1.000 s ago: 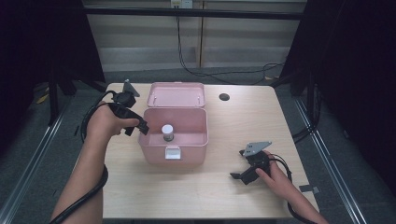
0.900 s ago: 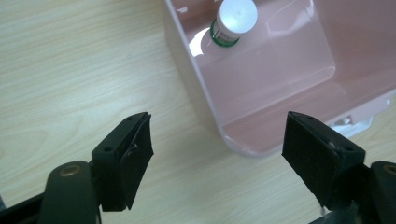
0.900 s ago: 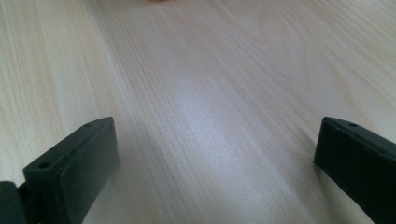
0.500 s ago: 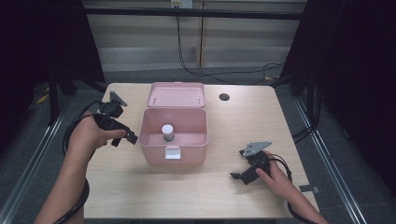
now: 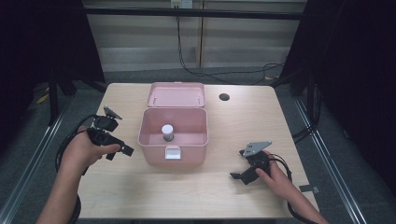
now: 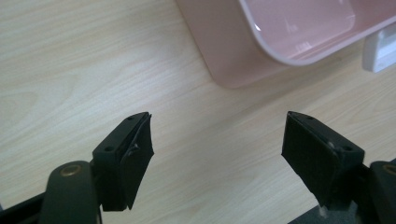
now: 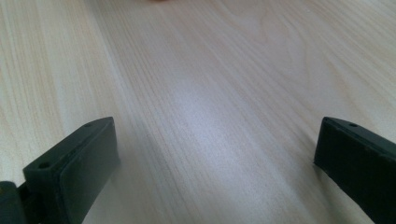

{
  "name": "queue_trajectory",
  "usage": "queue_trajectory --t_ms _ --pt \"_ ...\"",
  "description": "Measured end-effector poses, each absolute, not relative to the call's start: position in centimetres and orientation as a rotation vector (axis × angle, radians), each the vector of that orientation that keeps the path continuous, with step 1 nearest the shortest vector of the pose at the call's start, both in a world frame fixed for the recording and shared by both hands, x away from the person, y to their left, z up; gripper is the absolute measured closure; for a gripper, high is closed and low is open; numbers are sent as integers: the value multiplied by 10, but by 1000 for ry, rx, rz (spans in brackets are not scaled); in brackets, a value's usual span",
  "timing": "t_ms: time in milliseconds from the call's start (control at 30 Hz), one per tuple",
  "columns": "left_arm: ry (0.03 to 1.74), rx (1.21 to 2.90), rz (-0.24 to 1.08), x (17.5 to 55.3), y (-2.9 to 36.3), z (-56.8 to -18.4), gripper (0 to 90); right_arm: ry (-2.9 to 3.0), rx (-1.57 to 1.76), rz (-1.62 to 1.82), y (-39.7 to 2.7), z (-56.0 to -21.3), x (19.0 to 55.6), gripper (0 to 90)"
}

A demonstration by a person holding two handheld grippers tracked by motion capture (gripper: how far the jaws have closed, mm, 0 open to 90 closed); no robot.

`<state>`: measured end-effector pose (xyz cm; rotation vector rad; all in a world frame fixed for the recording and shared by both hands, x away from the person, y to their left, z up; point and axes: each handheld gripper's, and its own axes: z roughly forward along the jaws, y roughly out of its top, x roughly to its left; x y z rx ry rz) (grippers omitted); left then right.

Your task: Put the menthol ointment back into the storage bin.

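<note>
A pink box [image 5: 189, 150] stands open at the table's middle, its lid [image 5: 176, 94] folded back. Inside it stands a small jar with a white cap [image 5: 167, 131]. A white latch [image 5: 173, 153] hangs on the box's front wall. My left gripper [image 5: 119, 150] is open over bare wood, just left of the box and apart from it. In the left gripper view the box's rounded corner [image 6: 243, 60] lies ahead of the spread jaws, and that gripper [image 6: 217, 154] holds nothing. My right gripper [image 5: 239, 176] rests open near the table's front right, over wood [image 7: 210, 112].
The light wooden table [image 5: 140, 196] has a round cable hole [image 5: 224, 97] at the back right. Cables trail from both grippers. A piece of tape [image 5: 309, 189] sits at the table's right front edge. Dark curtains and metal rails flank the table.
My left gripper has drawn back from the box's left rim toward the front left and lower. The right gripper has stayed put.
</note>
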<state>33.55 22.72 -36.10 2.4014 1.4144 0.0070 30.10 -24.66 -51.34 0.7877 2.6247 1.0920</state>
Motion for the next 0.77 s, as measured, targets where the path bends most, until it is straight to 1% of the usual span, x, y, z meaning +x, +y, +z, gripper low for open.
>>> queue_trajectory --t_ms 400,633,767 --pt "1377 2409 -21 326 218 -403 241 2627 790 1090 -247 -513 301 0" --pt "1364 2382 -36 321 215 -426 241 2626 790 1089 -247 -513 301 0" --pt "1368 2385 -44 322 214 -434 241 2626 790 1090 -247 -513 301 0"
